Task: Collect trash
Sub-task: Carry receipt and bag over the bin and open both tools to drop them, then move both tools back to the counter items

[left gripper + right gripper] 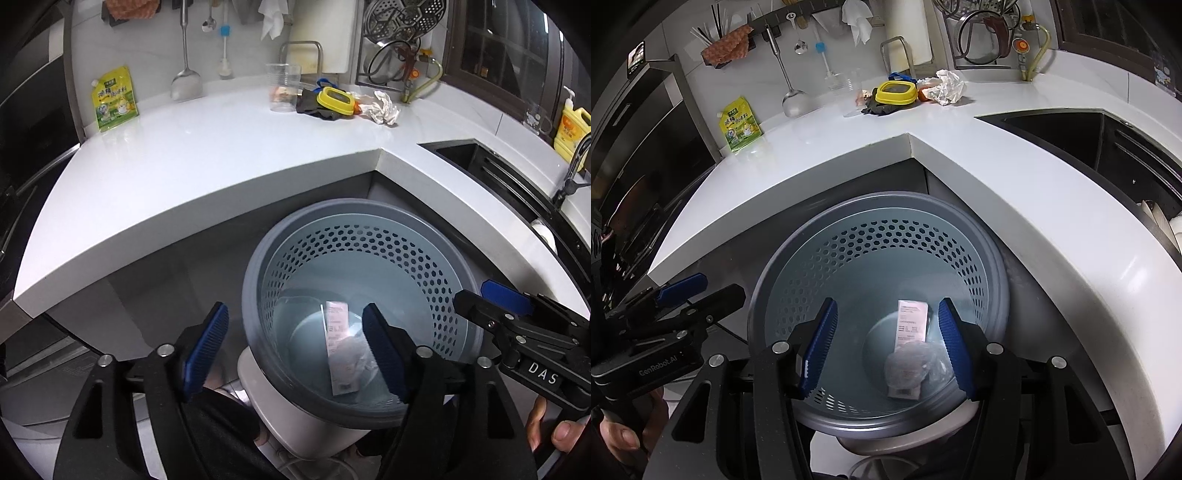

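Grey perforated plastic bin (879, 295) is being hovered over by both empty, wide-open hand-held grippers (295, 350) (886, 347); beyond the bin, crumpled white paper (947, 88), likely light and soft, is best pinched mid-wad.

We find the basket (879, 236) mouth wide open from above; only flat wrappers (910, 325) lie at its bottom. The surface (207, 147) edge overhangs its far rim, and clutter (332, 101) crowds the back corner.
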The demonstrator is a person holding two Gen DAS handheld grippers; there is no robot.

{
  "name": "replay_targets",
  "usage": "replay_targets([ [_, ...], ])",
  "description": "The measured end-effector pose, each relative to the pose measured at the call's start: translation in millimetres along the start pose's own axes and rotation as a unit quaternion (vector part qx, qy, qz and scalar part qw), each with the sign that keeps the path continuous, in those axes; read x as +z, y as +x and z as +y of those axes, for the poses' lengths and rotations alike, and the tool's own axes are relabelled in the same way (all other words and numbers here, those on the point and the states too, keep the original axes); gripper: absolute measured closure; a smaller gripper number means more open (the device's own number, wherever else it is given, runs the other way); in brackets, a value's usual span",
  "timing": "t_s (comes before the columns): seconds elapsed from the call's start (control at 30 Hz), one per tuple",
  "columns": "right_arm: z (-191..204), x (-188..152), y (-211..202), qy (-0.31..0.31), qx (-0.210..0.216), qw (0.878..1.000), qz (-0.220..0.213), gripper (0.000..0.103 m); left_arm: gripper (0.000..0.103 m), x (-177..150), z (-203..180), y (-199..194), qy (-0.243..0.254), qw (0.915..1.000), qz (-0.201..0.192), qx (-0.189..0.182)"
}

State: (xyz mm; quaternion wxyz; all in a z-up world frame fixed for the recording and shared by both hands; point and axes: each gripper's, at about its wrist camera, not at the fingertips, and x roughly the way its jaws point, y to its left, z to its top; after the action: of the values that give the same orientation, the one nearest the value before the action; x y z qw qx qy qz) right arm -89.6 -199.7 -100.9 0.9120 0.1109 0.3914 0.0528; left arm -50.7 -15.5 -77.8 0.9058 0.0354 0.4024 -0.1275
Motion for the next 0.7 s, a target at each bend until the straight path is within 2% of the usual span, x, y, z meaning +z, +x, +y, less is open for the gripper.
replay_targets([
  [0.13, 0.4, 0.6, -1.6, -0.001, 0.002, 1.0, -0.006, 0.047, 0.013, 1.5, 2.5, -4.5, -0.006, 0.9999, -0.013, 0.003],
  [0.47, -0.6, 6.3, -9.5, 0.003, 0.001, 0.999, -0.039, 0.04, 0.008, 11.5, 7.6, -17.4, -0.01, 0.9983, -0.056, 0.012],
  [0.7, -3.8, 31.9, -15.8, -0.004, -0.002, 0.998, -0.06, 0.037, 0.006, 38.8, 12.2, -26.3, -0.019, 0.9961, -0.086, 0.005],
])
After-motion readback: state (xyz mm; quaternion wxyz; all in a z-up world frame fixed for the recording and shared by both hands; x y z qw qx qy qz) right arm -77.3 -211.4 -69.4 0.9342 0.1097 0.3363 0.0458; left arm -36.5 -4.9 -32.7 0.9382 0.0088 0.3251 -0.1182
